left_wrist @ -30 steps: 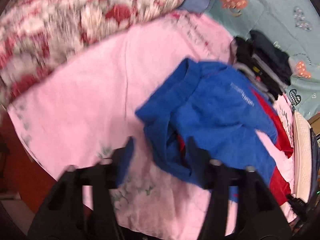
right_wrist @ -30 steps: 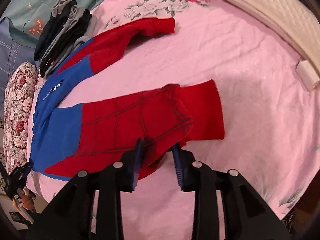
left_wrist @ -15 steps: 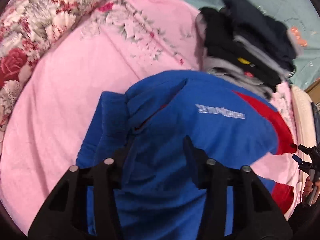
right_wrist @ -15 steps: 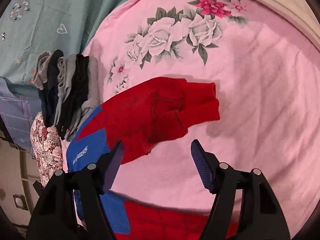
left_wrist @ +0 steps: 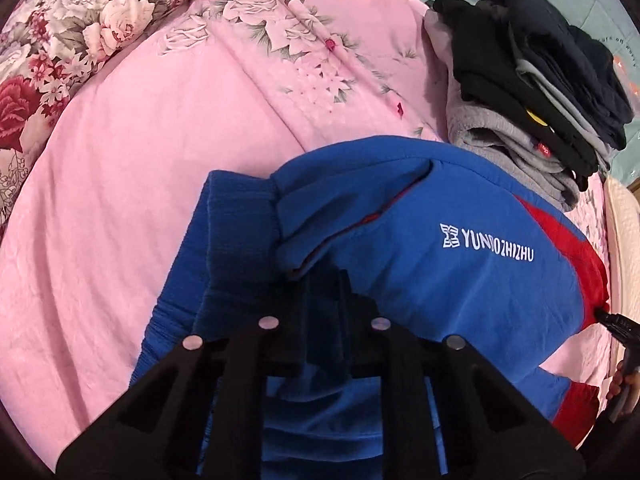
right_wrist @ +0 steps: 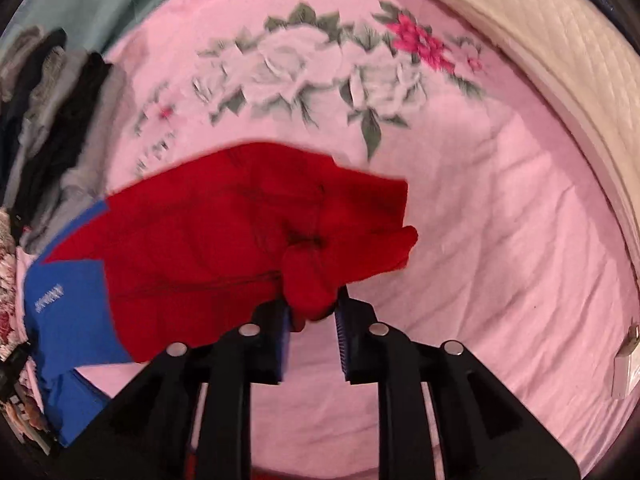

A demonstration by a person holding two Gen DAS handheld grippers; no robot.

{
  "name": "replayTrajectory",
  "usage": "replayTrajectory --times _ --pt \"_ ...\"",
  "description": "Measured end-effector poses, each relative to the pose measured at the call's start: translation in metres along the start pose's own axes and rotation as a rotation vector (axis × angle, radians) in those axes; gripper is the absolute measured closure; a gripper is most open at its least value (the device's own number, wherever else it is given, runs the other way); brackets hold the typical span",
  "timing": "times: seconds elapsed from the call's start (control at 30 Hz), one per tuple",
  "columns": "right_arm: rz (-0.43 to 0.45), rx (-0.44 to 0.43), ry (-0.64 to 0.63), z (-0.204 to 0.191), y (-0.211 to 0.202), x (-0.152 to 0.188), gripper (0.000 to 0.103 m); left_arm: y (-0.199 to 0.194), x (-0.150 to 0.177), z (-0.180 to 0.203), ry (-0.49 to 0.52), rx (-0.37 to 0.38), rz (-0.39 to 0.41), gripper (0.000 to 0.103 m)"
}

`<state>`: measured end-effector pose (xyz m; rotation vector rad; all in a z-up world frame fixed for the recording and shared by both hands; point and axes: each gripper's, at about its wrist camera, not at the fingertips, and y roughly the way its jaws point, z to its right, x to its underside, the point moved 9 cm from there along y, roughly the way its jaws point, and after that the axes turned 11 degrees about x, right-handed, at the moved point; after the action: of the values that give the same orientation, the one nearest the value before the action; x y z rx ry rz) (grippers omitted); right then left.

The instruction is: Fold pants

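The blue and red pants [left_wrist: 452,280] lie on the pink floral bedsheet [left_wrist: 168,152], with white lettering on the blue upper part. My left gripper [left_wrist: 324,292] is shut on the blue waistband fabric, bunched between its fingers. In the right wrist view the red legs [right_wrist: 224,248] stretch left toward the blue part [right_wrist: 68,320]. My right gripper [right_wrist: 312,312] is shut on the red cuff end, which bulges between its fingers.
A stack of folded dark and grey clothes [left_wrist: 532,92] sits at the far right of the left view and shows at the left edge of the right view [right_wrist: 52,120]. A floral pillow [left_wrist: 72,28] lies at upper left. A cream quilted mattress edge [right_wrist: 540,52] runs along the right.
Both grippers have closed: the left onto the blue waistband, the right onto the red leg end. The right gripper was open over the far leg half a second ago.
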<state>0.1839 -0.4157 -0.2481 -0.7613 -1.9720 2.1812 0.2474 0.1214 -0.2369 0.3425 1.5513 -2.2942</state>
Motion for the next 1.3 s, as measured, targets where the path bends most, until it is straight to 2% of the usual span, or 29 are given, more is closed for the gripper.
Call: replayTrajectory --times 0.03,0.07,0.1,0.13,0.17,0.2,0.27,0.3,0.33,0.37,0.43,0.5,0.6,0.67,0.77,0.83,0.9,0.97,1.07,1.13,1.17,1.23,1.3 --pt "-0.001 0.025 -0.019 -0.001 -0.004 0.0 0.072 -0.002 -0.001 0.001 0.008 -0.006 -0.002 0.088" --pt "-0.002 0.042 -0.026 0.0 -0.008 0.0 0.069 -0.005 0.001 0.005 0.012 -0.006 -0.01 0.088" --pt "0.008 0.038 -0.029 0.001 -0.017 0.001 0.068 -0.01 0.004 0.008 0.009 0.012 -0.035 0.077" --pt "0.025 0.036 -0.034 0.003 -0.029 0.003 0.068 -0.016 0.007 0.01 0.004 0.035 -0.041 0.071" --pt "0.053 0.036 -0.042 0.005 -0.043 0.007 0.068 -0.03 0.006 0.013 0.003 0.06 -0.022 0.062" --pt "0.084 0.025 -0.046 0.007 -0.057 0.011 0.067 -0.045 0.004 0.011 0.018 0.041 0.008 0.046" --pt "0.151 -0.021 -0.042 0.011 -0.087 0.025 0.054 -0.072 -0.004 0.006 0.058 -0.015 0.072 0.029" --pt "0.178 -0.052 -0.038 0.013 -0.099 0.034 0.048 -0.082 -0.011 0.003 0.078 -0.035 0.092 0.027" --pt "0.197 -0.085 -0.035 0.014 -0.108 0.043 0.046 -0.086 -0.017 0.001 0.093 -0.041 0.091 0.025" --pt "0.205 -0.112 -0.031 0.011 -0.113 0.053 0.046 -0.086 -0.026 0.002 0.125 -0.028 0.068 0.021" --pt "0.203 -0.166 -0.007 0.012 -0.122 0.072 0.046 -0.076 -0.045 0.008 0.211 0.025 0.019 0.021" --pt "0.197 -0.186 0.021 0.011 -0.123 0.083 0.046 -0.058 -0.065 0.014 0.308 0.052 -0.014 0.021" --pt "0.193 -0.168 0.055 0.014 -0.129 0.102 0.046 -0.017 -0.08 0.011 0.382 0.097 -0.085 0.021" --pt "0.183 -0.144 0.061 0.016 -0.13 0.111 0.046 0.003 -0.08 0.007 0.374 0.147 -0.133 0.023" --pt "0.169 -0.097 0.035 0.013 -0.129 0.118 0.046 0.026 -0.079 0.003 0.355 0.243 -0.162 0.024" --pt "0.177 -0.075 -0.012 -0.004 -0.134 0.111 0.046 0.024 -0.079 0.006 0.377 0.3 -0.121 0.031" --pt "0.195 -0.084 -0.072 -0.029 -0.14 0.099 0.046 0.023 -0.072 0.009 0.373 0.4 -0.141 0.086" --pt "0.22 -0.128 -0.178 -0.074 -0.148 0.081 0.046 0.024 -0.07 0.005 0.359 0.427 -0.138 0.091" --pt "0.262 -0.261 -0.405 -0.166 -0.156 0.055 0.046 0.017 -0.071 0.005 0.366 0.456 -0.09 0.093" --pt "0.255 -0.361 -0.545 -0.228 -0.153 0.043 0.037 0.012 -0.072 0.004 0.371 0.471 -0.069 0.093" --pt "0.235 -0.406 -0.624 -0.263 -0.147 0.038 0.036 0.01 -0.072 0.005 0.369 0.482 -0.059 0.094" --pt "0.22 -0.421 -0.758 -0.317 -0.134 0.029 0.036 0.008 -0.073 0.005 0.365 0.496 -0.049 0.095" --pt "0.229 -0.392 -0.905 -0.363 -0.117 0.019 0.036 0.005 -0.074 0.005 0.368 0.509 -0.04 0.095"
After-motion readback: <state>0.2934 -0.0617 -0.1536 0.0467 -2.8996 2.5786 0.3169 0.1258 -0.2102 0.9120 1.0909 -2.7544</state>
